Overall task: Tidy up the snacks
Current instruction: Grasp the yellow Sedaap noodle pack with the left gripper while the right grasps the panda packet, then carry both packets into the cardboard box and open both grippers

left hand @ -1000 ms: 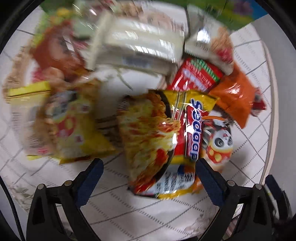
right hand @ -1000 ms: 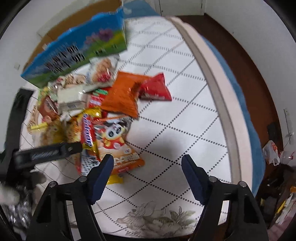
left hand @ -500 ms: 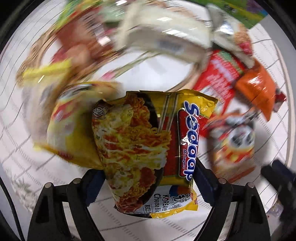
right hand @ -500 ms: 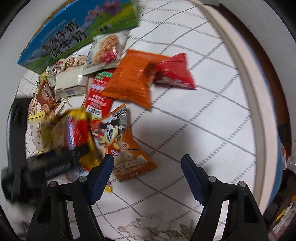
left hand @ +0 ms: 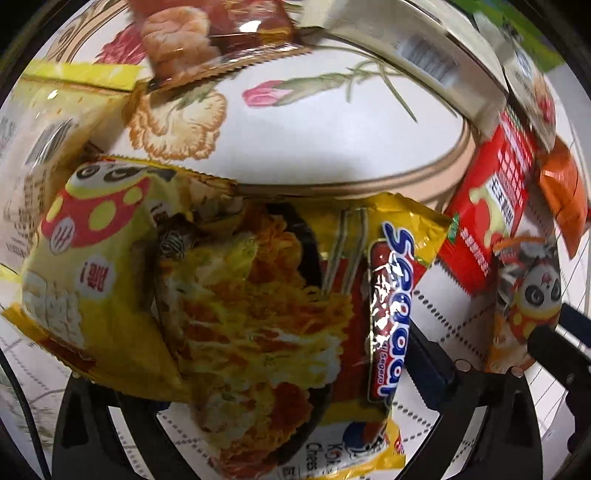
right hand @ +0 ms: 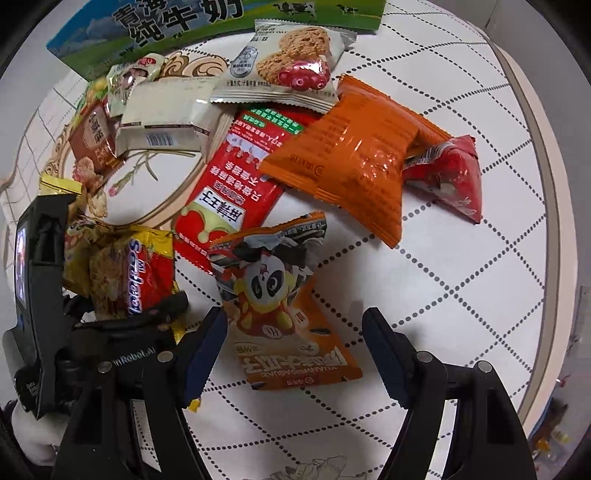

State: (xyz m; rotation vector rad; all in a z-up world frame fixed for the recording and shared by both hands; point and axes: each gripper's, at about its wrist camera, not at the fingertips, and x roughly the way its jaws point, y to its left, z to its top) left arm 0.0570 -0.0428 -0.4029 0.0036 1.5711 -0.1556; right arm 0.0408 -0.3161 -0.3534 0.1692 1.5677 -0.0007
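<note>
A yellow Sedaap noodle packet [left hand: 258, 314] lies between the jaws of my left gripper [left hand: 273, 369], which are opening. Its right finger [left hand: 424, 358] stands beside the packet's edge; its left finger is hidden under a yellow panda snack bag [left hand: 85, 288]. In the right wrist view the same noodle packet [right hand: 136, 273] shows at the left, with the left gripper's finger [right hand: 162, 306] against it. My right gripper [right hand: 295, 332] hangs open over an orange panda seed packet [right hand: 280, 306], whose lower part lies between the fingers, untouched.
Around them lie a long red packet [right hand: 229, 192], an orange bag [right hand: 351, 158], a small red pouch [right hand: 450, 177], a cookie pack [right hand: 288, 62], a white wafer pack [right hand: 162, 114] and a milk carton box [right hand: 184, 22]. The table edge [right hand: 546, 184] curves at the right.
Both grippers have sunk toward the snacks. The left one now straddles the noodle packet, which fills its view. The right one has shifted over the panda seed packet.
</note>
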